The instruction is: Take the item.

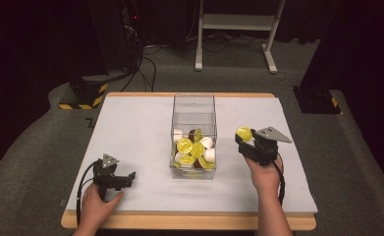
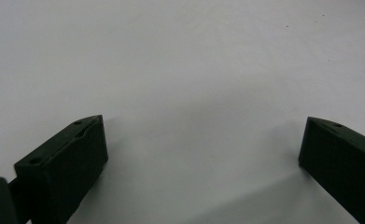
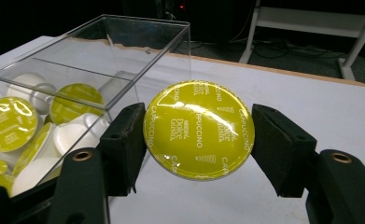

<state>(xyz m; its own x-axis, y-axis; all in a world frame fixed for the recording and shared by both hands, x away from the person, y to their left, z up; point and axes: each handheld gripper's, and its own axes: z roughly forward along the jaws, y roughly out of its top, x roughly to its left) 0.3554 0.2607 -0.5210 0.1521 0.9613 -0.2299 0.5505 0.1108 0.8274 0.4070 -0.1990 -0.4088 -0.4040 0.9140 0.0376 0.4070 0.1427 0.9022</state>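
1. Looking down from the high view, the counter (image 1: 130, 128) carries a clear plastic box (image 1: 193, 109) at its middle, open at the top and partly stocked with coffee capsules (image 1: 194, 150) — some yellow-lidded, some showing white bodies, one or two brown. The right tongs (image 1: 245, 139) are held in the person's right hand (image 1: 264, 174), just to the right of the box and raised off the counter, and they grasp a yellow-lidded capsule (image 1: 244, 132) by its sides. The capsule sits outside the box, near its right wall. The left tongs (image 1: 129, 177) rest low at the near left of the counter, held in the left hand (image 1: 98, 206), well apart from the box, with a black cable trailing back from them.

2. Seen in the left gripper view, the left tongs (image 2: 203, 144) stand released: the two black jaws are spread wide, with nothing but the pale counter (image 2: 180, 60) between them.

3. Seen in the right gripper view, the right tongs (image 3: 199, 135) are clenched on the capsule (image 3: 199, 129) — a pad presses on each side of its rim and the round yellow foil lid, printed "Cappuccino", faces the camera. The clear box (image 3: 124, 51) stands just to the left, its near corner close beside the left jaw, and the capsules inside it (image 3: 12, 123) lie heaped against the wall. Beyond the counter (image 3: 311, 102), a white frame stands on the dark floor.
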